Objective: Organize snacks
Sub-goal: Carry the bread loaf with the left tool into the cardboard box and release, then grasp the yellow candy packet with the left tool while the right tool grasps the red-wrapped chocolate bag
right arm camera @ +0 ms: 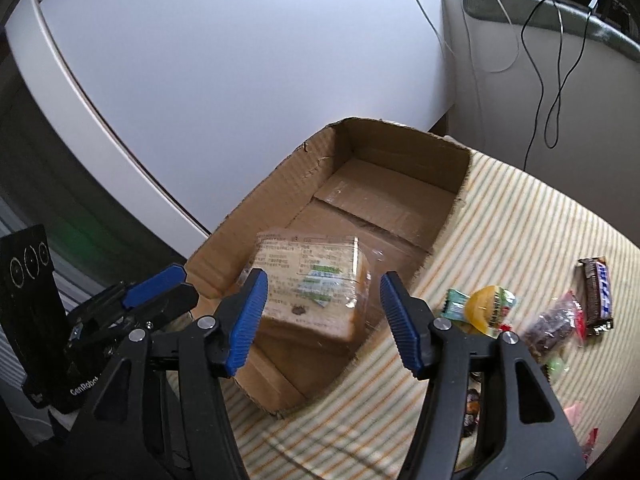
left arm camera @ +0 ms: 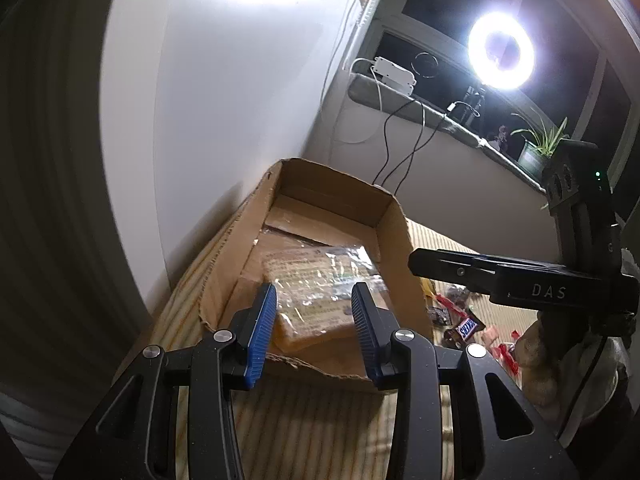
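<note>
An open cardboard box (left arm camera: pixel 394 220) (right arm camera: pixel 460 168) stands on a striped cloth. A wrapped bread pack (left arm camera: pixel 316 280) (right arm camera: pixel 308 284) lies inside it at the near end. My left gripper (left arm camera: pixel 314 324) is open and empty, just above the box's near edge, its jaws either side of the pack. My right gripper (right arm camera: pixel 322 320) is open and empty, above the pack; it also shows in the left wrist view (left arm camera: pixel 520 276), to the right of the box. Loose snacks lie right of the box: a Snickers bar (right arm camera: pixel 598 296) (left arm camera: pixel 466 328), a yellow jelly cup (right arm camera: pixel 490 306), a dark snack bag (right arm camera: pixel 554 326).
A white wall panel (right arm camera: pixel 240 60) stands behind the box. A windowsill (left arm camera: pixel 440 116) holds a power strip, cables, a ring light (left arm camera: pixel 500 50) and a potted plant (left arm camera: pixel 540 148). The striped cloth (right arm camera: pixel 520 232) covers the surface. Red wrappers (left arm camera: pixel 504 352) lie at the right.
</note>
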Action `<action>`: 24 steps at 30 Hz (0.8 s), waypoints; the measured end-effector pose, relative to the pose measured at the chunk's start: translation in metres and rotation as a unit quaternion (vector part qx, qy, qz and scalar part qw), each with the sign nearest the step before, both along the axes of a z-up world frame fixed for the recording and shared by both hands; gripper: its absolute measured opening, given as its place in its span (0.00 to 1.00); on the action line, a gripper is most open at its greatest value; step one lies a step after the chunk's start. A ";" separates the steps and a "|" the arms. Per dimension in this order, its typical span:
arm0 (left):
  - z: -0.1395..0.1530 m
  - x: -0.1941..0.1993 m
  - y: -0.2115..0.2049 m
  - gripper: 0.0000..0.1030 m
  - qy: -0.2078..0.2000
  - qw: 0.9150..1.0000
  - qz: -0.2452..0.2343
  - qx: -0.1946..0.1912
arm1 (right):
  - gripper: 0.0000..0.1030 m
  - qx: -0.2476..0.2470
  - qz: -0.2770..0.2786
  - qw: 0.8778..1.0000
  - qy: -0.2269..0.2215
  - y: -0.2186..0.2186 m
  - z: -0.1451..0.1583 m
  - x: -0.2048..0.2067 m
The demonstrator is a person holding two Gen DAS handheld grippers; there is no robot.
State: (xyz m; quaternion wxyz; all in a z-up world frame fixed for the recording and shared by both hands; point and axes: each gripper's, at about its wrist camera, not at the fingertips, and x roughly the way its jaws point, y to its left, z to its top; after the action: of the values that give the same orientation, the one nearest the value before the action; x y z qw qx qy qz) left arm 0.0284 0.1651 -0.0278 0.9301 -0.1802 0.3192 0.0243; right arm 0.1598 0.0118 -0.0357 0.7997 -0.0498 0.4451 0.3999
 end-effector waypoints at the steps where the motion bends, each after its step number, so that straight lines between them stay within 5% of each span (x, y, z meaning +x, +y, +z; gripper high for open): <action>1: 0.001 -0.001 -0.002 0.35 -0.001 1.000 -0.001 0.001 | 0.62 -0.002 -0.003 1.000 -0.006 -0.004 0.001 -0.002; 8: 0.003 -0.004 -0.025 0.35 -0.004 1.000 -0.022 0.010 | 0.67 -0.009 -0.032 0.999 -0.043 -0.044 0.007 -0.008; 13: 0.003 -0.004 -0.046 0.35 -0.005 0.999 -0.044 0.010 | 0.89 -0.037 -0.063 0.994 -0.075 -0.090 0.007 -0.013; 24: -0.015 0.009 -0.110 0.38 0.016 0.993 -0.115 -0.006 | 0.89 -0.097 -0.129 0.984 -0.070 -0.189 -0.011 -0.016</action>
State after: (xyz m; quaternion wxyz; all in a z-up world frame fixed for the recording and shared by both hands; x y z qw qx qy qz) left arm 0.0370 0.0550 -0.0424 0.9204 -0.1473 0.3530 -0.0814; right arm 0.1438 -0.1773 -0.0463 0.8649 -0.0972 0.4278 0.2440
